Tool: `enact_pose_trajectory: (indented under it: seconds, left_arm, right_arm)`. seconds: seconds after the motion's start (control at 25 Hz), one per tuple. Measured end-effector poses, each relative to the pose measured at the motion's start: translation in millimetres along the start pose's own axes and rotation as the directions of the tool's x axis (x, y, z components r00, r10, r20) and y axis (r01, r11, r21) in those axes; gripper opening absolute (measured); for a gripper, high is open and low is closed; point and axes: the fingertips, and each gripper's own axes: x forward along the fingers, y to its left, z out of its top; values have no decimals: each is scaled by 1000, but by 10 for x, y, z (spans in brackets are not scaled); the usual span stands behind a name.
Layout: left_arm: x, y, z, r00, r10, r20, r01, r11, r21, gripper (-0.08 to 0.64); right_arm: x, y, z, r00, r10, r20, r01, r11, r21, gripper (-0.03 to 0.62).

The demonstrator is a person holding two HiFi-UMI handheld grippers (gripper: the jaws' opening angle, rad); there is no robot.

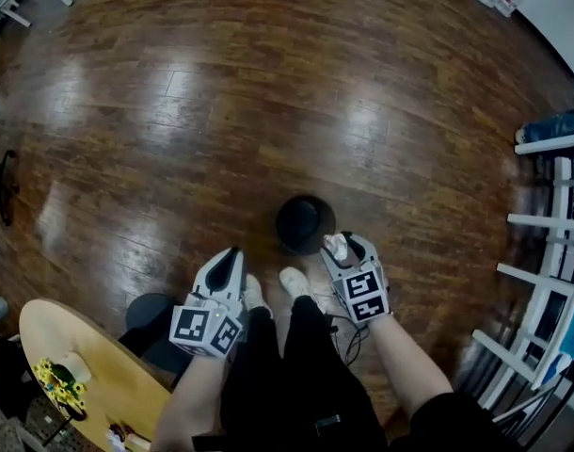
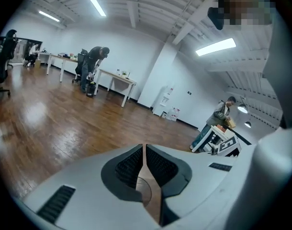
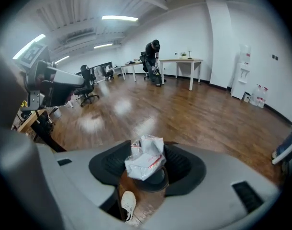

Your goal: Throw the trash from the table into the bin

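Observation:
A round black bin [image 1: 305, 222] stands on the wooden floor just ahead of the person's feet. My right gripper [image 1: 342, 246] is shut on a crumpled white wrapper with red print [image 1: 337, 246], held at the bin's near right rim. In the right gripper view the wrapper [image 3: 145, 158] sits between the jaws, directly over the bin's dark opening [image 3: 155, 178]. My left gripper [image 1: 228, 266] is shut and holds nothing, to the left of the bin. In the left gripper view the left gripper [image 2: 145, 153] has its jaws pressed together.
A round wooden table [image 1: 89, 375] with a yellow flower pot [image 1: 59, 379] is at the lower left, a black stool [image 1: 155, 314] beside it. White shelving [image 1: 550, 252] stands at the right. Other people [image 2: 93, 68] work at distant desks.

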Motion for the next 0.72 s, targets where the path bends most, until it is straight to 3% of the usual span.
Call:
enact_pose_trajectory:
  seconds: [0.16,0.32,0.48,0.72]
  left_arm:
    - [26,187,-412,996,74,-56,-74,997,10,15]
    - [100,357,-772,992,83,-97,-87,996,-36,15]
    - [155,453,-911,991,99,-95,-106,992,-72,14]
    - [144,486,-977,991,98,-90,-110,986,-129,14]
  right_arm:
    - [339,67,-235,998,26,-55,-28,999,-23,221]
    - [731,55,-565,992,24,-120,-24,1000,3,221]
    - [1036,-17,-839,983,-1,-185,6,1000,27,221]
    - [1215,101,-917,973,3,-232,-27,995,-100,221]
